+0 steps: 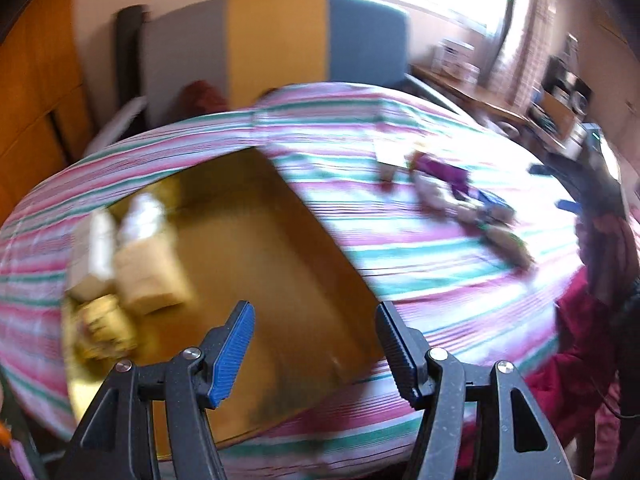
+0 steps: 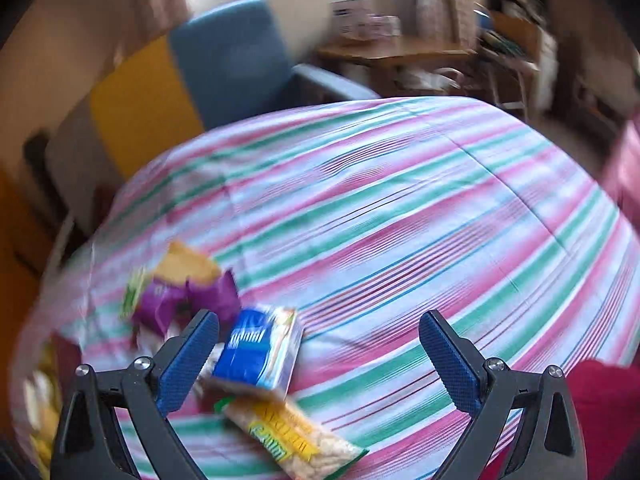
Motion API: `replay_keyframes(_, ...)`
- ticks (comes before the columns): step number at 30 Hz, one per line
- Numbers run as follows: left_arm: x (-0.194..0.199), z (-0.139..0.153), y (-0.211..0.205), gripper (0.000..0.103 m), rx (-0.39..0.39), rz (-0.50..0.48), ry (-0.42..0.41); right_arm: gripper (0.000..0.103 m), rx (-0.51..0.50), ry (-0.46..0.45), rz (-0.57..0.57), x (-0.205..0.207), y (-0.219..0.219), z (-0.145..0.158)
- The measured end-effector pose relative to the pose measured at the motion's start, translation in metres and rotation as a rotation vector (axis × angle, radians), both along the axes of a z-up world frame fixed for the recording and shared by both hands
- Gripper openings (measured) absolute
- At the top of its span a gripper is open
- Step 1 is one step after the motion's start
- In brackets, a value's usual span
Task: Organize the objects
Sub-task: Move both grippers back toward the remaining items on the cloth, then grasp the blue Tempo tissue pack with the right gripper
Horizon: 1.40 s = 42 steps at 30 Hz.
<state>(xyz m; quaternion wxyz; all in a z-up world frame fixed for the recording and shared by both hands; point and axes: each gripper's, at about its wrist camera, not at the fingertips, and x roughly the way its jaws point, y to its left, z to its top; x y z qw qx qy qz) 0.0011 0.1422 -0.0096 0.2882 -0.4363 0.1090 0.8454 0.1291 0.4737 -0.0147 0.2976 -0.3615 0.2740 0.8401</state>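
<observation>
Both tongs are gaping, holding nothing. I'm hovering the left tongs [image 1: 314, 340] over the box [image 1: 256, 248], where some packs are already sitting at its left. I'm hanging the right tongs [image 2: 320, 344] above the snack pile [image 2: 256, 360] on the bed [image 2: 400, 200], probably to grab the blue carton [image 2: 260, 348] next.

Open-jawed left gripper [image 1: 316, 344] above cardboard box [image 1: 256, 248]

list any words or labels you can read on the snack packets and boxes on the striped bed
None can be read for certain.
Blue and white carton: white lettering, blurred.
Yellow and green snack packet: yellow lettering, blurred and upside down.
Purple crinkled packet: print too smeared.
Items in the cardboard box: blurred.
</observation>
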Motion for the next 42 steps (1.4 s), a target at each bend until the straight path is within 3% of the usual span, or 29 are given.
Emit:
replay_keyframes(5, 0.012, -0.008, 0.053, 0.063, -0.015, -0.109, -0.026, 0.102, -0.076, 0.008, -0.009, 0.002, 0.006, -0.006)
replay_keyframes(9, 0.017, -0.021, 0.079, 0.063, -0.029, -0.152, -0.067, 0.103, -0.095, -0.04, 0.031, -0.007, 0.001, -0.014)
replay_keyframes(12, 0.021, -0.032, 0.086, 0.063, -0.038, -0.168, -0.094, 0.103, -0.119, -0.082, 0.072, -0.012, -0.005, -0.025)
replay_keyframes(17, 0.033, -0.044, 0.093, 0.063, -0.044, -0.202, -0.116, 0.103, -0.15, -0.077, 0.094, -0.014, -0.007, -0.029)
replay_keyframes(23, 0.044, -0.036, 0.094, 0.062, -0.013, -0.248, -0.083, 0.103, -0.163, -0.091, 0.091, -0.017, -0.008, -0.031)
replay_keyframes(27, 0.043, -0.037, 0.093, 0.062, -0.002, -0.251, -0.101, 0.103, -0.167, -0.136, 0.124, -0.037, -0.017, -0.036)
replay_keyframes(30, 0.041, -0.038, 0.089, 0.062, 0.006, -0.242, -0.113, 0.102, -0.112, -0.233, 0.145, -0.065, -0.02, -0.047)
replay_keyframes(32, 0.04, -0.037, 0.088, 0.063, 0.009, -0.239, -0.119, 0.095, -0.119, -0.29, 0.166, -0.078, -0.02, -0.059)
replay_keyframes(34, 0.039, -0.037, 0.087, 0.062, 0.012, -0.24, -0.123, 0.051, -0.119, -0.326, 0.211, -0.088, -0.022, -0.069)
replay_keyframes(38, 0.036, -0.039, 0.091, 0.062, 0.006, -0.248, -0.13, 0.052, -0.03, -0.336, 0.276, -0.083, -0.032, -0.056)
replay_keyframes(42, 0.036, -0.044, 0.102, 0.062, -0.01, -0.26, -0.143, 0.052, 0.084, -0.327, 0.217, -0.058, -0.017, -0.037)
